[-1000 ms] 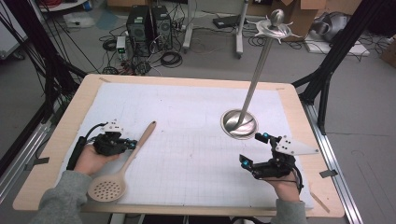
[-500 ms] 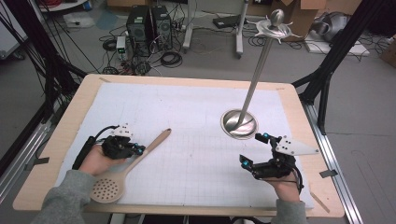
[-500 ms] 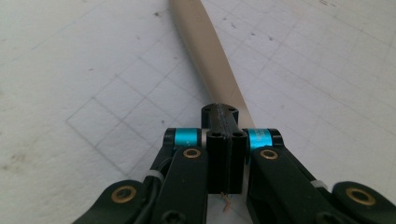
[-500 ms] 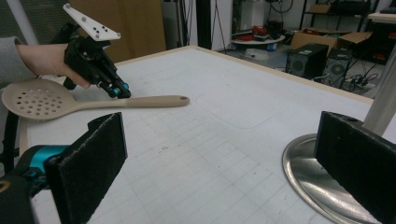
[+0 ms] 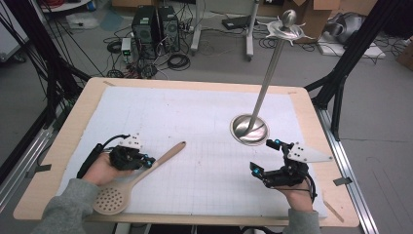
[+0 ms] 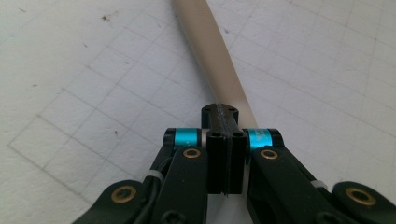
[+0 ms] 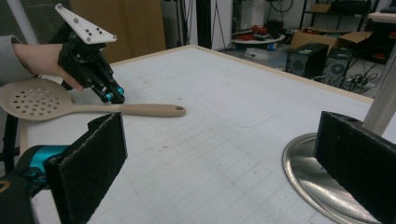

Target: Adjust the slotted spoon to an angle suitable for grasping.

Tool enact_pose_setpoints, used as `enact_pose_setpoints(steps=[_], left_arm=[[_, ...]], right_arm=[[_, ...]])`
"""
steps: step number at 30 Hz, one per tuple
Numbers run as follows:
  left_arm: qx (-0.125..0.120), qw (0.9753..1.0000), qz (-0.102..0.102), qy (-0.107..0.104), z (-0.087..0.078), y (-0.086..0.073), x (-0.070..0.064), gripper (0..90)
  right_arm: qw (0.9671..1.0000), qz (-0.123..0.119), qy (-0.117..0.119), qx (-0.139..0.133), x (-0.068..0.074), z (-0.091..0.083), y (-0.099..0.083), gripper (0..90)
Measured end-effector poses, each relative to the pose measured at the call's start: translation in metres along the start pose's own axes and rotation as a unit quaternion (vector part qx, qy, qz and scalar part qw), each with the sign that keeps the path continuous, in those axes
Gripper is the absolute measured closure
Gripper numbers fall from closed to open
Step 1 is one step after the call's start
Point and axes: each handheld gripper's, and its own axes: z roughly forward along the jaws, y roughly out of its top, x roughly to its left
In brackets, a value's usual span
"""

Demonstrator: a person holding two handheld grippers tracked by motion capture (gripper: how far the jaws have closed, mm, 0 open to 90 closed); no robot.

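The slotted spoon point(image 5: 130, 182) lies flat on the white gridded mat point(image 5: 195, 126) at the near left of the table, its perforated round head nearest me by the table's front edge and its long beige handle running up and to the right toward the middle of the mat. A small hole marks the far tip of the handle. In my right gripper view the spoon point(image 7: 70, 106) shows side-on, head to the left, handle stretched along the mat.

My left gripper point(image 5: 146, 162) sits down at the handle, about midway along it. In my left gripper view the two jaws are pressed flat together, and the handle point(image 6: 212, 56) runs out from just behind their tips; whether the tips pinch the wood or merely rest on it I cannot tell. My left hand point(image 5: 104, 168) rests on the mat behind the gripper.

My right gripper point(image 5: 265, 158) hovers at the near right, jaws spread wide with nothing between them. Just beyond it stands the metal stand point(image 5: 250, 129), a round polished base with a tall pole rising from it.

I can read no brand, label or writing on the spoon, the grippers or the mat. The wooden table rim point(image 5: 311, 122) frames the mat.
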Motion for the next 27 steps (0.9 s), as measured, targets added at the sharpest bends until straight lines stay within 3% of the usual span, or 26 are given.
enact_pose_setpoints(steps=[4,6,11,17,23,27], left_arm=[[-0.007,0.9997,-0.002,0.025,-0.012,0.009,-0.001,89.6],[-0.001,0.9993,-0.015,0.034,-0.012,0.015,-0.003,89.6],[0.021,0.9982,-0.017,0.053,0.003,0.025,-0.009,89.6],[0.033,0.9984,-0.008,0.045,0.018,0.028,-0.011,89.6],[0.032,0.9993,0.003,0.020,0.019,0.029,-0.012,89.6],[0.032,0.9992,0.023,0.002,0.021,0.032,-0.017,89.6]], right_arm=[[1.0000,0.000,0.000,0.000,0.000,0.000,0.000,1.5],[1.0000,0.002,0.000,0.001,0.000,0.000,0.000,1.5],[1.0000,-0.001,0.002,-0.002,0.000,0.001,0.000,1.5],[1.0000,0.003,0.001,-0.007,-0.002,-0.003,0.000,1.5],[1.0000,0.001,0.000,-0.006,-0.001,-0.002,0.000,1.6],[1.0000,-0.001,0.001,-0.003,0.000,0.000,0.000,1.5]])
